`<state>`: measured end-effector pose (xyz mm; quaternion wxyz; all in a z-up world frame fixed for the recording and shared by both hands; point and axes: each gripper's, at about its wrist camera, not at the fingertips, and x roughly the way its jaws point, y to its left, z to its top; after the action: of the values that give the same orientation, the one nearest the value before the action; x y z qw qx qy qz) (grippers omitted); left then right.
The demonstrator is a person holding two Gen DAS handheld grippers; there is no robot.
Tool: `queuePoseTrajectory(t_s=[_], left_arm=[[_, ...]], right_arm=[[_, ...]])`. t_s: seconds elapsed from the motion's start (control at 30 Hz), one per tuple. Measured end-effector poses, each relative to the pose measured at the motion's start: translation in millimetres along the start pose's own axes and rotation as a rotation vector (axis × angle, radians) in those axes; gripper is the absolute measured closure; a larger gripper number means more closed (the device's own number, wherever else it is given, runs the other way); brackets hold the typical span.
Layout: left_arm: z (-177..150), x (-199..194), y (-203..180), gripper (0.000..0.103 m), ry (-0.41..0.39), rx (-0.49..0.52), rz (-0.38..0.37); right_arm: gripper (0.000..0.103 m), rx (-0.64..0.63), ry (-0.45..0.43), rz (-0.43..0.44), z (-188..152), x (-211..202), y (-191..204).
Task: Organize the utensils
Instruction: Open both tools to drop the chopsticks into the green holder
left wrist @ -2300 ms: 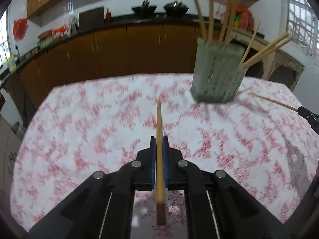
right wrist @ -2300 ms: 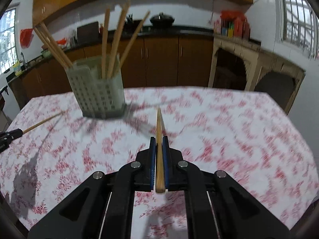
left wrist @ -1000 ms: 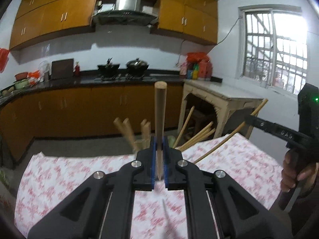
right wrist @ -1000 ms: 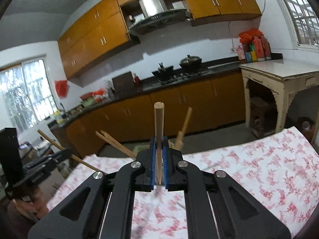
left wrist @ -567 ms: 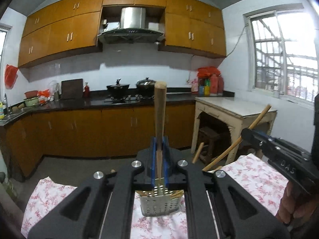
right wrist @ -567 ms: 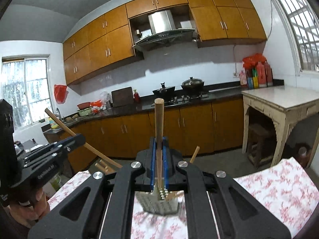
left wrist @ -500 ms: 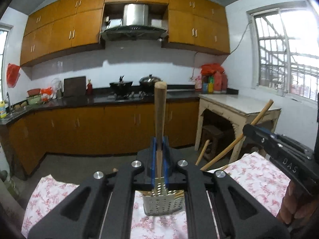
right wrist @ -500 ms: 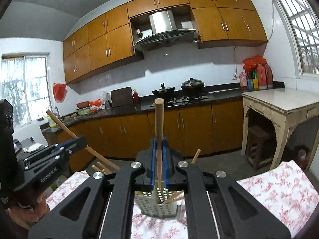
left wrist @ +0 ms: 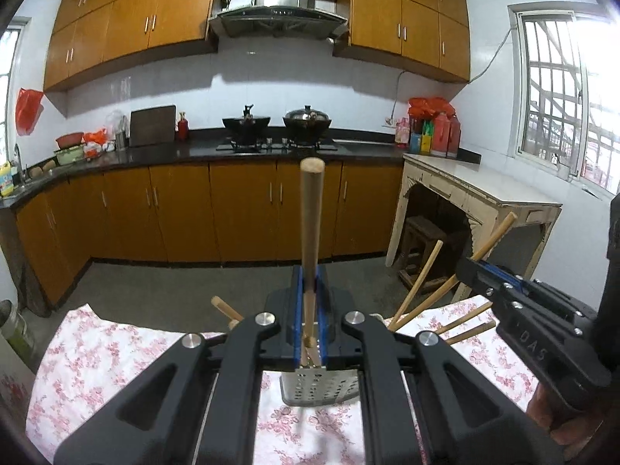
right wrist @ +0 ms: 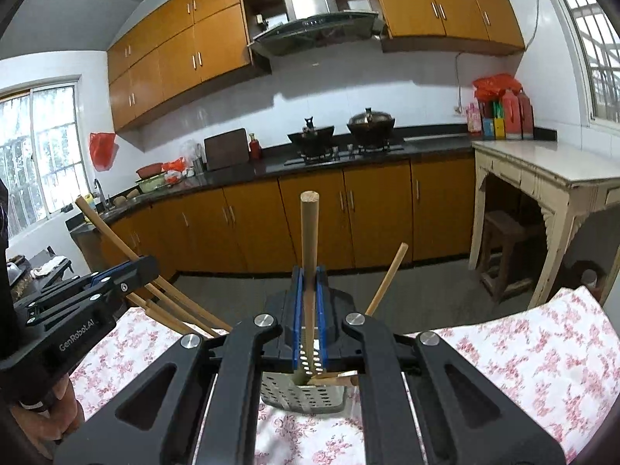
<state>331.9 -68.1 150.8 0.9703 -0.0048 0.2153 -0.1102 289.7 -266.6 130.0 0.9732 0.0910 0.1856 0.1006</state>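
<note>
Moved: since half a second ago, the perforated holder [left wrist: 317, 387] sits lower under both my grippers.
Left gripper [left wrist: 309, 310]: clenched on a chopstick [left wrist: 310, 224], upright over the holder.
Right gripper [right wrist: 309, 310]: grasping another chopstick [right wrist: 309, 255], also upright.
Done: several chopsticks [left wrist: 416, 290] already lean in the holder.
Left: I judge both held ones must still be lowered in and let go.

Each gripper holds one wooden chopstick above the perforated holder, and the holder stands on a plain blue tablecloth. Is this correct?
Not quite: the tablecloth is white with a red floral print, as the right wrist view shows. The rest holds: left gripper and right gripper each clamp a chopstick above the holder.
</note>
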Motion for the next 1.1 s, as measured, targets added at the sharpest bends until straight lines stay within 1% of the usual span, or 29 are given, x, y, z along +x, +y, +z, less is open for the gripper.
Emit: queuePoseTrajectory(t_s=[0.27, 0.5, 0.73, 0.87, 1.0, 1.03, 1.07, 1.1], left_arm=[[-5, 7, 1, 0.095, 0.031, 0.007, -0.005], [-8, 7, -2, 0.095, 0.031, 0.015, -0.008], [-6, 7, 3, 0.095, 0.041, -0.005, -0.037], [-7, 8, 2, 0.095, 0.044, -0.01, -0.033], [-10, 15, 2, 0.095, 0.062, -0.007, -0.009], [-10, 14, 3, 0.092, 0.06, -0.014, -0.006], [-9, 14, 4, 0.085, 0.062, -0.021, -0.01], [-8, 13, 6, 0.08, 0.06, -0.032, -0.01]], right_arm=[[0.096, 0.004, 0.032, 0.001, -6, 12, 0], [0.096, -0.005, 0.036, 0.007, -6, 15, 6], [0.096, 0.002, 0.037, 0.014, -5, 18, 3], [0.096, 0.011, 0.036, 0.019, -6, 19, 0], [0.096, 0.006, 0.054, 0.012, -7, 24, 1], [0.095, 0.006, 0.055, 0.005, -7, 24, 1], [0.094, 0.007, 0.052, -0.002, -7, 23, 0], [0.091, 0.011, 0.052, 0.001, -7, 22, -1]])
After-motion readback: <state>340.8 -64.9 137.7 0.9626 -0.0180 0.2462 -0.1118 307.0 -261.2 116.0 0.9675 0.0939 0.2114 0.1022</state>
